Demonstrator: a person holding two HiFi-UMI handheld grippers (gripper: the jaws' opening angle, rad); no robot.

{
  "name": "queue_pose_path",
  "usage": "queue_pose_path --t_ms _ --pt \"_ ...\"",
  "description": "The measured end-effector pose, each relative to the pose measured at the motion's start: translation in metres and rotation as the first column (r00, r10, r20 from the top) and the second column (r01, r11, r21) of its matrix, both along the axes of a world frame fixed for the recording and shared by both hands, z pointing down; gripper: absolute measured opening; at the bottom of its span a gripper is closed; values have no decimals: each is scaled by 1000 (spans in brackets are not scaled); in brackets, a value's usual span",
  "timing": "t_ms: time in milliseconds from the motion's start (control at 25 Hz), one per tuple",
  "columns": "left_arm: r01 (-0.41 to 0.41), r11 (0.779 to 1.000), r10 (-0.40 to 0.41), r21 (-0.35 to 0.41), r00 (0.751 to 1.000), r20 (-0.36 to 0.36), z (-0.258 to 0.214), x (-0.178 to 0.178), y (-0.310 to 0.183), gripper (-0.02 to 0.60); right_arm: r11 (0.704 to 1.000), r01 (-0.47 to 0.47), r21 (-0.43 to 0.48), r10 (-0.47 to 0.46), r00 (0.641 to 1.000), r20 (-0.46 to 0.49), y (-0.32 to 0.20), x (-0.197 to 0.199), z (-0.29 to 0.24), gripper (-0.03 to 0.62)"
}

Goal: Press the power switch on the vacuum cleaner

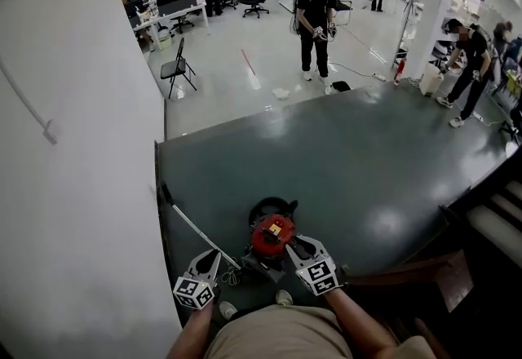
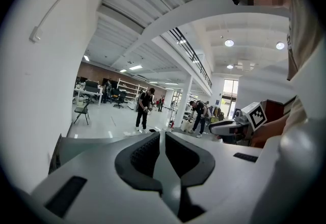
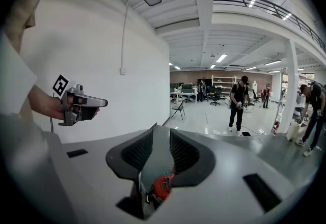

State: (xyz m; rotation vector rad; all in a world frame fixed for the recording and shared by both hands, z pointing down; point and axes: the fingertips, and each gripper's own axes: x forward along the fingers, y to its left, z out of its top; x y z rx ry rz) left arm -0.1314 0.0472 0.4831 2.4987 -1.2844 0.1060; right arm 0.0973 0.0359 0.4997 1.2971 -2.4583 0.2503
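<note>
right gripper [image 1: 298,244], jaws narrowly parted, hangs just over red vacuum cleaner [image 1: 272,235].

You have no words, brands or numbers to read here. The cube [image 1: 194,292] on your left gripper [image 1: 217,255] and the cube [image 1: 320,276] on your right gripper [image 1: 297,242] carry only black-and-white square markers, with no letters or digits. On the red top of the vacuum [image 1: 270,238] sits a small yellow label [image 1: 275,228], and its print is too small to make out. Nothing on the wall, the floor or the far desks is legible.
</note>
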Motion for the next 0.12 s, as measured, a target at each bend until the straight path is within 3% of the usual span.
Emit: queue_pose_path --t_ms 120 --pt "-12 1000 12 8 1000 0 -3 11 0 25 1000 1 8 -1 1000 11 2 6 -3 109"
